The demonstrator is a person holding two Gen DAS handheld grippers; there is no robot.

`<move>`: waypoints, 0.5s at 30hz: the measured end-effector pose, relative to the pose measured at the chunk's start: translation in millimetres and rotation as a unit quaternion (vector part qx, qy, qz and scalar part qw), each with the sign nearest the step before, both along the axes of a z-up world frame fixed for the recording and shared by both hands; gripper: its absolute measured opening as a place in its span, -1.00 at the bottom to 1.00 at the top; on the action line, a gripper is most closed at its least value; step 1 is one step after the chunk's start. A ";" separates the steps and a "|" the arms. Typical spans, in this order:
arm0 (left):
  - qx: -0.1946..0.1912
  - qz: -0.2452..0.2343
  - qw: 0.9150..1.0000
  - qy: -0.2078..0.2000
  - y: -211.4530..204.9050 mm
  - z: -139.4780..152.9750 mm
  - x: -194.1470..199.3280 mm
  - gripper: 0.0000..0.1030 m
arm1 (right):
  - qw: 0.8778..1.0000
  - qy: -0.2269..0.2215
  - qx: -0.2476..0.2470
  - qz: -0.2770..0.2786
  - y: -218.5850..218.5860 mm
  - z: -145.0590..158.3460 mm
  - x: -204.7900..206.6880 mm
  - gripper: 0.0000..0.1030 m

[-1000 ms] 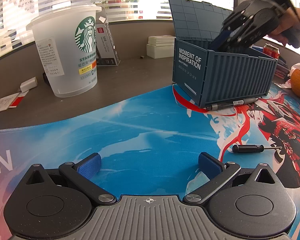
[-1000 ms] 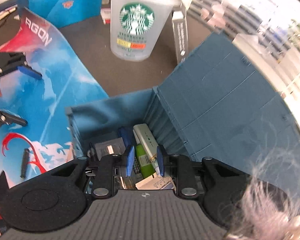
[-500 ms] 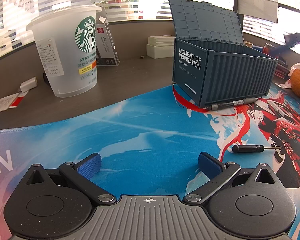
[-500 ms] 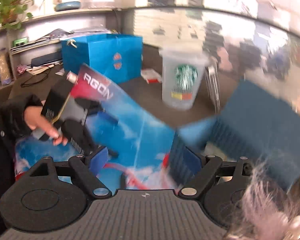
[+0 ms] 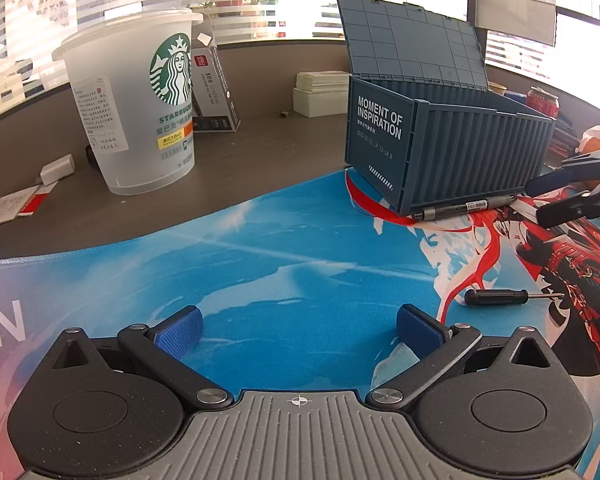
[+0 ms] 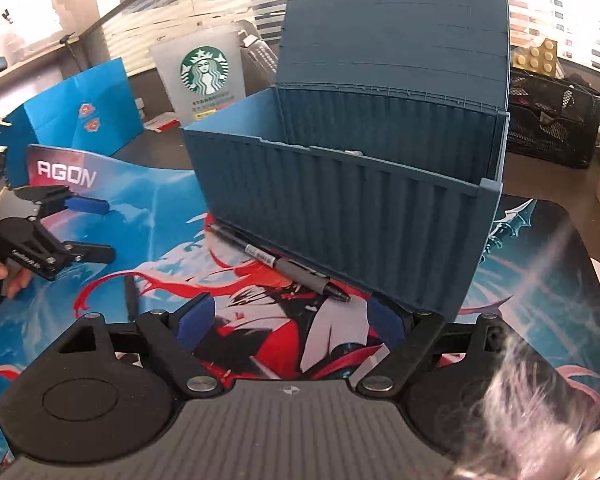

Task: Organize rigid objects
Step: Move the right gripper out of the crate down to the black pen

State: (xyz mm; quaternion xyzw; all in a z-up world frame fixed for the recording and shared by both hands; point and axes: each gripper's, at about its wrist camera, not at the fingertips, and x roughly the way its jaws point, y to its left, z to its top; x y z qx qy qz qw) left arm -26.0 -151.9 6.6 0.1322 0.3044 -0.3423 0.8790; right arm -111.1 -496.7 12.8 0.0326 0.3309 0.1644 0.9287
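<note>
Claws both spread and empty: right claw (image 6: 288,320) faces a pen (image 6: 278,264) just ahead, beside the open box (image 6: 340,208); screwdriver (image 5: 496,297) lies right of the left claw (image 5: 298,326), apparently unsorted.

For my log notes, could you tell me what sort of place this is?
Probably an office desk: a printed blue gaming desk mat, a black mesh desk organiser and a grey pen beside a blue container-style storage box.

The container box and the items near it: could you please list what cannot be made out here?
- Container box contents: both views, hidden by its walls.
- Red can: left wrist view, lower part behind the box.
- Screwdriver: right wrist view, tip hidden by the right hand-held gripper.
</note>
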 end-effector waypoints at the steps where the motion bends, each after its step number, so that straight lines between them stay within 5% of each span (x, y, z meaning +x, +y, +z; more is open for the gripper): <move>1: 0.000 0.000 1.000 0.000 0.0 0.0 -0.1 1.00 | 1.000 0.000 0.001 0.000 0.7 -0.6 1.0 0.64; 7: 0.000 0.000 1.000 0.000 0.0 -0.2 -0.2 1.00 | 1.000 -0.001 0.013 0.002 7.5 -7.3 7.4 0.93; 15: 0.000 0.000 1.000 0.000 0.1 -0.2 -0.1 1.00 | 0.995 0.006 0.060 0.084 28.8 -4.7 0.5 0.93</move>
